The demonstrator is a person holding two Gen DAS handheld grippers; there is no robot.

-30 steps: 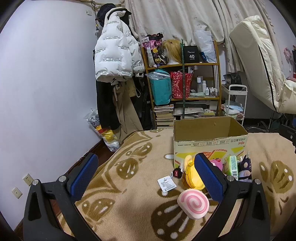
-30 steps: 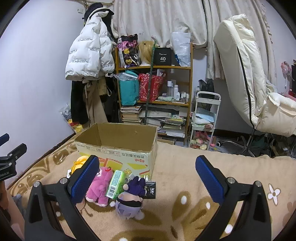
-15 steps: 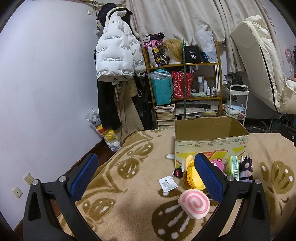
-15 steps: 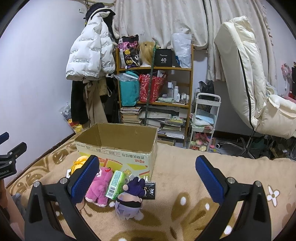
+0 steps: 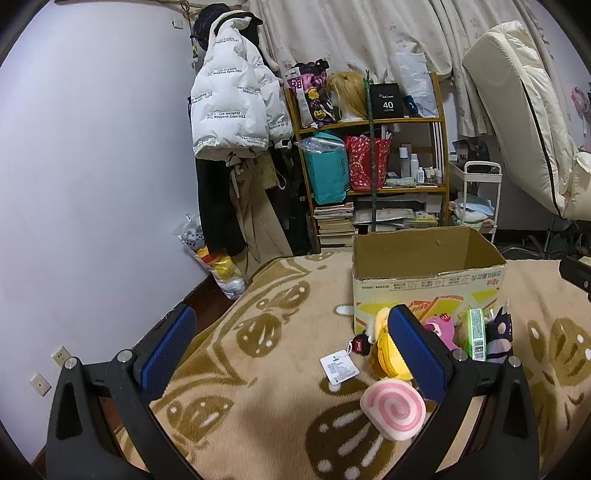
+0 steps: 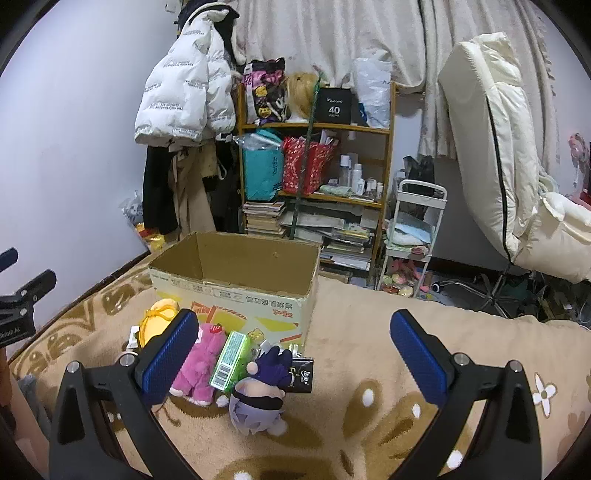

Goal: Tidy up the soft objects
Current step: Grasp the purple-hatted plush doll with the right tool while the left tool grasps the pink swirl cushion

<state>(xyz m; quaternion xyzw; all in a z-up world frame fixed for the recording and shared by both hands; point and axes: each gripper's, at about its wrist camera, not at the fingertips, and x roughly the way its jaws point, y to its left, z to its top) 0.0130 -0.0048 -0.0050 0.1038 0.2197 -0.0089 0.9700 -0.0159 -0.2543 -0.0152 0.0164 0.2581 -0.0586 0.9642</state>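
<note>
We see a pale wall (image 5: 92, 166) beside a crowded wooden shelf (image 6: 314, 127). Drawn curtains (image 6: 332, 33) hang above it.

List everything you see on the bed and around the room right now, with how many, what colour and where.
cardboard box: one, brown, open, on the blanket.
yellow plush: one, yellow, in front of the box.
pink plush: one, pink, beside the yellow plush.
green carton: one, green, between the pink and purple plush.
purple plush: one, purple with a pale head, nearest the right gripper.
pink swirl cushion: one, pink and white, near the left gripper.
blanket: one, tan with brown pattern.
shelf: one, wooden, by the far wall.
white jacket: one, hanging left of the shelf.
left gripper: open, blue pads.
right gripper: open, blue pads.
</note>
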